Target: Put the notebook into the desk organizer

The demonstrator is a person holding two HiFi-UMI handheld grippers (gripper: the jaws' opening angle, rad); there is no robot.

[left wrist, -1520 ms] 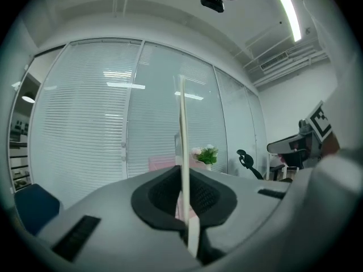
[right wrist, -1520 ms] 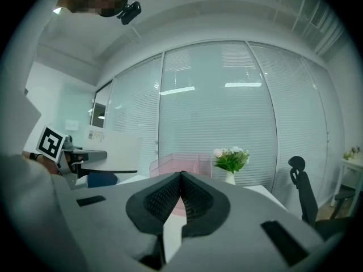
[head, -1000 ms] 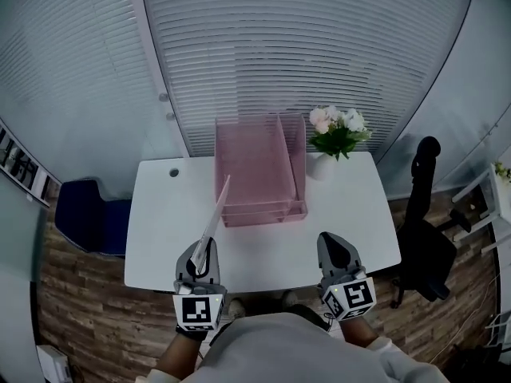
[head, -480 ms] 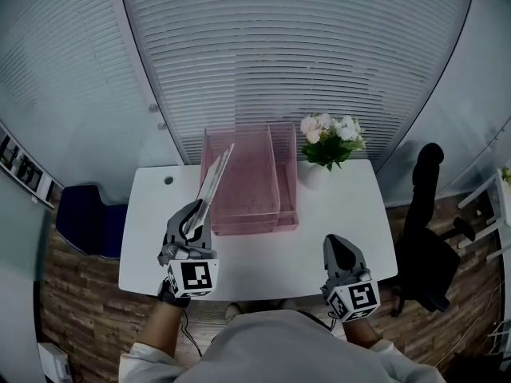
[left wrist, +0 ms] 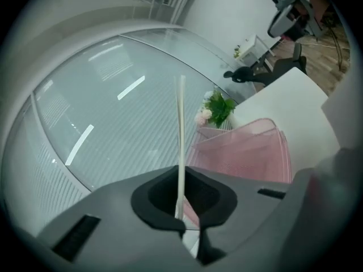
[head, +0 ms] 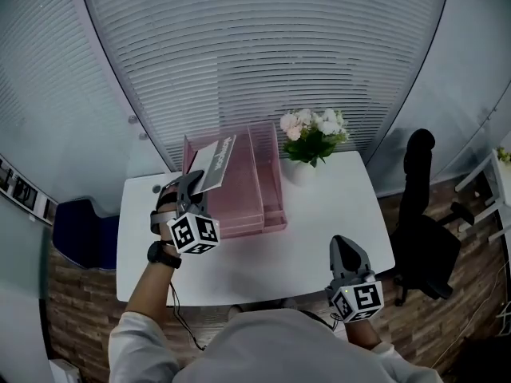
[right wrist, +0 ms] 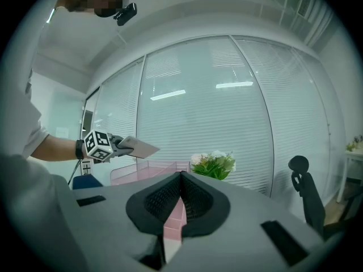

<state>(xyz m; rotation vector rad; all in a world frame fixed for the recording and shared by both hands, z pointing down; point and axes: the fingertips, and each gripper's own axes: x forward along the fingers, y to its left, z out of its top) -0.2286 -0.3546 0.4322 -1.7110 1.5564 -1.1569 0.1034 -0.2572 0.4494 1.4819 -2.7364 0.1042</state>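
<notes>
Gripping notebook [head: 214, 156] by its edge, left gripper [head: 192, 186] hangs it over desk organizer [head: 267, 178], prob. to drop it in; right gripper [head: 345, 250] idle, jaws together, nothing btwn.

You see dim, bluish pictures; bright lamp reflections streak the glass wall [left wrist: 113, 129], and the round edges bend and darken.

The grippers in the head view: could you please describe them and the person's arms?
Both the left claw and right claw are grey with dark padded jaws, each carrying a white cube with black square markers. The left wrist wears a dark band, with a thin dark cable hanging below. The sleeves are light grey.
</notes>
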